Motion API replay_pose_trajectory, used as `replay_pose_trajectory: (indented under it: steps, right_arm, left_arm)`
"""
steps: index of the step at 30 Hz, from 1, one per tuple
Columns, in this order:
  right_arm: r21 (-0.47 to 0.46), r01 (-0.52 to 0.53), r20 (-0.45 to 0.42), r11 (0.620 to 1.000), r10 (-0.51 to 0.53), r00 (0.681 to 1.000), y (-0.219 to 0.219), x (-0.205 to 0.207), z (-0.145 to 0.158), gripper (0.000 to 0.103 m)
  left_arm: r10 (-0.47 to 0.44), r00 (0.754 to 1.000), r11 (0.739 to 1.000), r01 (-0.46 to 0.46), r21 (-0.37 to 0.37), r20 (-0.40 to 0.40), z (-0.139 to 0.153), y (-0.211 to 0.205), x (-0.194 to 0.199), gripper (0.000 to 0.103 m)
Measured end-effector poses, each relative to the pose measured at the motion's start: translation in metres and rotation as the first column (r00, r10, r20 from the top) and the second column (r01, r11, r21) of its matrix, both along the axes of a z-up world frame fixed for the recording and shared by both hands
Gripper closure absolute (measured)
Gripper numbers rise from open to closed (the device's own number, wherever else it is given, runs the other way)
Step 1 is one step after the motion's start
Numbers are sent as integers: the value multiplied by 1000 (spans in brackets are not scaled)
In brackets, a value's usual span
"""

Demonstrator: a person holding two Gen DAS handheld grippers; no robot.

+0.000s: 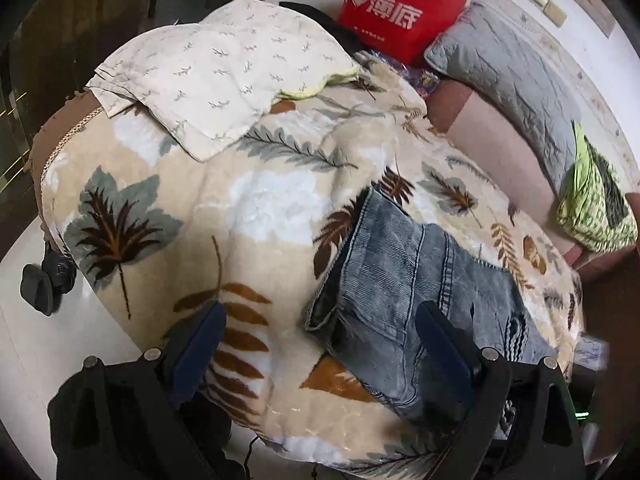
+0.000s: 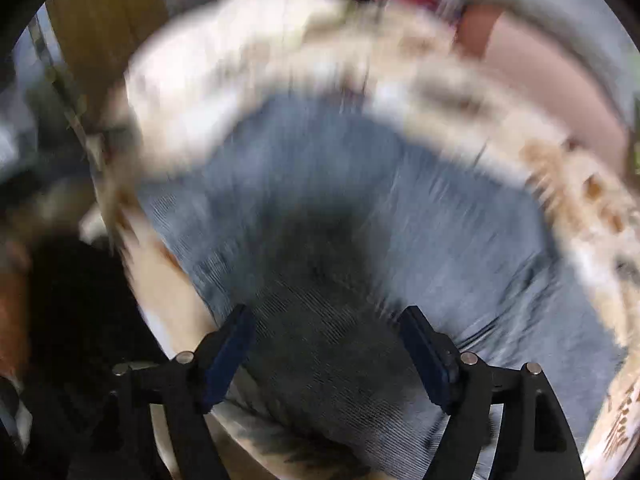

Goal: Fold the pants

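**A:** What sits nearest in the left wrist view?

**B:** The left gripper (image 1: 320, 344), its jaws spread wide and holding nothing. One dark blue pad hangs over the fleecy cream blanket with brown and grey leaf print (image 1: 168, 208), the other over the faded blue-grey denim pants (image 1: 404, 280).

**A:** And where do the pants lie?

**B:** Bunched on the blanket, to the right of centre, with a hem turned towards the gripper.

**A:** The right side?

**B:** The right wrist view is badly blurred. The right gripper (image 2: 326, 344) also stands wide apart, above the denim pants (image 2: 440, 220), which fill most of that frame. I cannot tell whether its pads touch the cloth.

**A:** Farther back?

**B:** A folded cream quilt with small sprig print (image 1: 224, 68) rests on the blanket's far end. Beyond it stands a red paper shopping bag with white lettering (image 1: 400, 12). A grey quilted pillow (image 1: 508, 80) leans at the far right, with a lime-green patterned cloth (image 1: 596, 204) beside it.
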State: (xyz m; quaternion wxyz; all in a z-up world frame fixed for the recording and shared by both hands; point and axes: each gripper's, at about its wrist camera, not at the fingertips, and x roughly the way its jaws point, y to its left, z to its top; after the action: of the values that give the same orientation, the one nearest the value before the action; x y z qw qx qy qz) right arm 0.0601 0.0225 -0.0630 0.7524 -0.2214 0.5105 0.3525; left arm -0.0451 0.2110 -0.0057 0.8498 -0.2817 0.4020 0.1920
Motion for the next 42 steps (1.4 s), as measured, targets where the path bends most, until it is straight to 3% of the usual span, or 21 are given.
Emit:
replay_pose_trajectory:
  steps: [5, 9, 13, 19, 24, 27, 30, 32, 37, 42]
  right_arm:
    - [176, 90, -12, 980, -89, 996, -33, 0, 41, 24]
    - [310, 171, -4, 935, -178, 984, -79, 0, 72, 23]
    - [384, 292, 11, 876, -321, 947, -131, 10, 72, 23]
    - [414, 453, -92, 790, -458, 884, -188, 28, 48, 23]
    - [436, 462, -114, 773, -461, 880, -197, 36, 39, 23]
    - [442, 463, -122, 768, -460, 879, -200, 36, 33, 23]
    - [445, 467, -125, 765, -463, 878, -202, 38, 31, 23]
    - [444, 473, -128, 761, -468, 874, -203, 38, 31, 23]
    - [439, 472, -122, 765, -469, 875, -202, 38, 29, 23]
    - [437, 470, -118, 767, -468, 876, -202, 38, 29, 23]
  left_arm:
    - [-21, 1000, 999, 22, 49, -16, 5, -11, 3, 7]
    - [-33, 999, 995, 35, 92, -23, 10, -22, 8, 7]
    - [-62, 997, 991, 66, 117, -42, 8, -37, 15, 7]
    - [-94, 992, 986, 105, 129, -87, -2, -56, 26, 7]
    - [-87, 992, 996, 86, -15, -91, -21, -50, 24, 7]
    - [-71, 997, 984, 62, -167, -44, -33, -40, 17, 7]
    - [-51, 999, 935, 42, -352, -16, -52, -31, 16, 7]
    - [-34, 999, 899, 29, -436, -3, -61, -28, 16, 7]
    - [-5, 1000, 876, 19, -482, 30, -64, -21, 23, 7]
    - [17, 998, 879, 15, -476, 63, -62, -16, 32, 8]
